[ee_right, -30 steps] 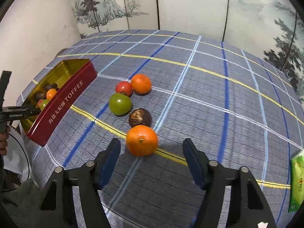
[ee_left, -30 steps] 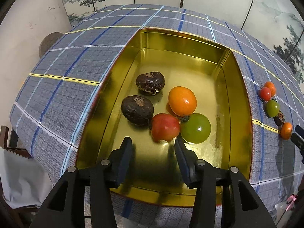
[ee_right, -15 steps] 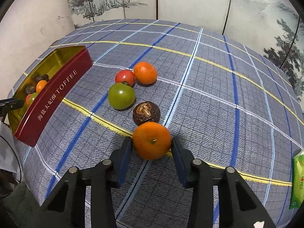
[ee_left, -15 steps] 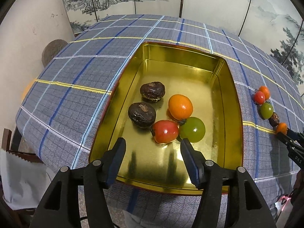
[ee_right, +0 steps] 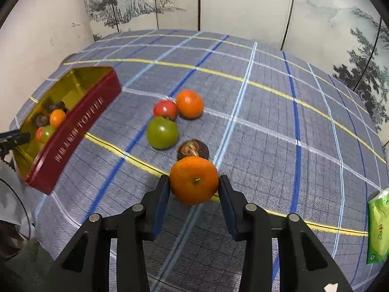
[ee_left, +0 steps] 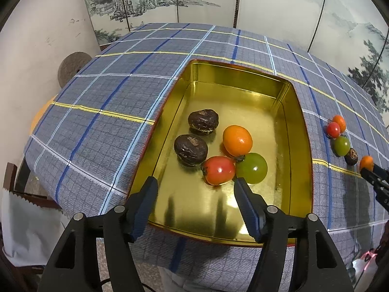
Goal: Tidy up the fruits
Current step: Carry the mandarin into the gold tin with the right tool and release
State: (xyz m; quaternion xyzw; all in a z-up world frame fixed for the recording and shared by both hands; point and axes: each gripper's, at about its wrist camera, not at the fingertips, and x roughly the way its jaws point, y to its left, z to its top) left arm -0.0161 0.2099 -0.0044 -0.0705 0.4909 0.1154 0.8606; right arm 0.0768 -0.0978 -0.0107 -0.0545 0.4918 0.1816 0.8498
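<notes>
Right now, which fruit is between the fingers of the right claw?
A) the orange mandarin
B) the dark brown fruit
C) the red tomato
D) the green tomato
A: in the right wrist view, the right claw is shut on the orange mandarin, both pads pressing its sides.

The right hand-held gripper clamps a large orange between both pads, over the checked tabletop. Just behind the orange, at twelve o'clock, sits a dark brown fruit. At eleven o'clock lie a green tomato, a red tomato and a smaller orange, clustered together. At nine o'clock stands a red toffee tin with fruit inside.
</notes>
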